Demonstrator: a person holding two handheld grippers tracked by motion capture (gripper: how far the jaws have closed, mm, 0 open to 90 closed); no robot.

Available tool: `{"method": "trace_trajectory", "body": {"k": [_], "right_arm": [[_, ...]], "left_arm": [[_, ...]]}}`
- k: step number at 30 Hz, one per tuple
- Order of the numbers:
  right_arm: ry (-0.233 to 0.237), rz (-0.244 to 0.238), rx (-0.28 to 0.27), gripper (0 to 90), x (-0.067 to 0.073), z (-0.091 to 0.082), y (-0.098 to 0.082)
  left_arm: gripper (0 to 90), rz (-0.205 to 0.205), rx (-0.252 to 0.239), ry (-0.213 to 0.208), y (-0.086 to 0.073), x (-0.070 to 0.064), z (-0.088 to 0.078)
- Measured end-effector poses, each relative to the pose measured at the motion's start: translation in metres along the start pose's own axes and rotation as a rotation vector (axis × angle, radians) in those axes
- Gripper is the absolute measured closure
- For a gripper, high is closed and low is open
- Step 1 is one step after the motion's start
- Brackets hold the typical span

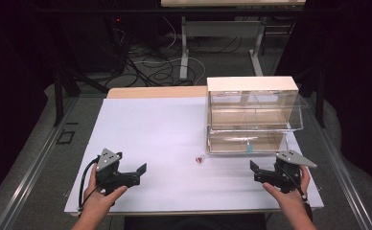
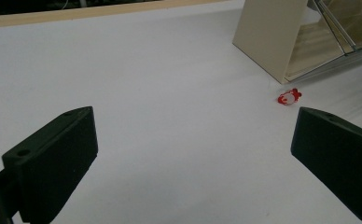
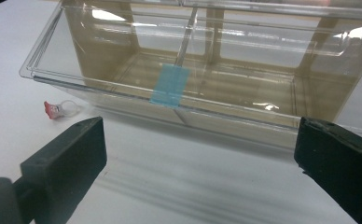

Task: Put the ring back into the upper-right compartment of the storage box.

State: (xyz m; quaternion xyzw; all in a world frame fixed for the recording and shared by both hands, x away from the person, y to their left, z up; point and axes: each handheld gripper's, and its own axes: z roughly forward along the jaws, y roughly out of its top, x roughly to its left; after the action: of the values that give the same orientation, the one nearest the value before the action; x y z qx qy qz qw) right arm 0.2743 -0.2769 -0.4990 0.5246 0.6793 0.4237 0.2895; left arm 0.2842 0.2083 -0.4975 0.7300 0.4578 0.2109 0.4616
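At the bottom of the high view our two hands come in, each with a tool. The left tool (image 1: 135,173) sits at the lower left of the frame over the white worktop (image 1: 145,129); its jaws stand wide apart with nothing between them, and the left gripper view confirms this (bare white surface fills the gap). The right tool (image 1: 257,171) sits at the lower right, and it too is released: in the right gripper view its jaws stand far apart at the bottom corners, gripping nothing.

Between the two tools and a little farther up, near the middle of the high view, lies the small red and white object (image 1: 199,159), resting on the worktop and apart from both tools. In the left gripper view we see it at the right, just above the right-hand jaw; in the right gripper view it lies at the left edge, above the left-hand jaw (too small for us to tell what it is).

Just beyond it, at the right of the high view, stands the clear drawer box (image 1: 252,115) with a pale top. Its lower drawer (image 3: 179,88) carries a blue tape strip (image 3: 170,86) on its front rim. The object lies near the box's lower left corner, not touching it.
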Motion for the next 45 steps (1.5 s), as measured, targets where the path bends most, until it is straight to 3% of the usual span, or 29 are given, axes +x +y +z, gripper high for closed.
{"method": "trace_trajectory", "body": {"k": [4,5,9,13,19,21,30,36,45], "right_arm": [[-0.002,0.025,0.023,1.9,0.005,0.001,0.0],[-0.003,0.001,0.017,2.0,0.004,0.001,0.0],[0.002,0.008,0.031,2.1,0.012,0.002,0.0],[0.012,-0.028,0.023,3.3,0.019,0.004,0.001],[0.065,-0.089,0.038,4.4,0.036,0.01,0.0],[0.084,-0.082,0.049,5.1,0.043,0.013,0.0],[0.13,-0.084,0.058,14.7,0.07,0.023,0.0],[0.155,-0.114,0.074,17.2,0.086,0.034,0.0],[0.192,-0.148,0.1,34.2,0.107,0.053,0.002]], "left_arm": [[0.4,0.0,0.001,0.009,0.0,0.001,-0.001],[0.4,-0.007,0.001,0.009,0.0,0.001,-0.001],[0.3,-0.007,0.002,0.016,-0.001,0.002,-0.001],[0.3,-0.01,0.004,0.015,-0.002,0.001,0.0],[0.2,-0.011,0.003,0.009,-0.002,0.0,0.002],[0.2,-0.012,0.002,0.01,-0.002,0.0,0.002],[0.2,-0.004,0.004,0.005,-0.003,0.001,0.001],[0.2,-0.01,0.001,0.0,-0.003,0.002,0.0],[0.2,-0.019,0.006,-0.001,-0.004,0.002,0.0]]}}
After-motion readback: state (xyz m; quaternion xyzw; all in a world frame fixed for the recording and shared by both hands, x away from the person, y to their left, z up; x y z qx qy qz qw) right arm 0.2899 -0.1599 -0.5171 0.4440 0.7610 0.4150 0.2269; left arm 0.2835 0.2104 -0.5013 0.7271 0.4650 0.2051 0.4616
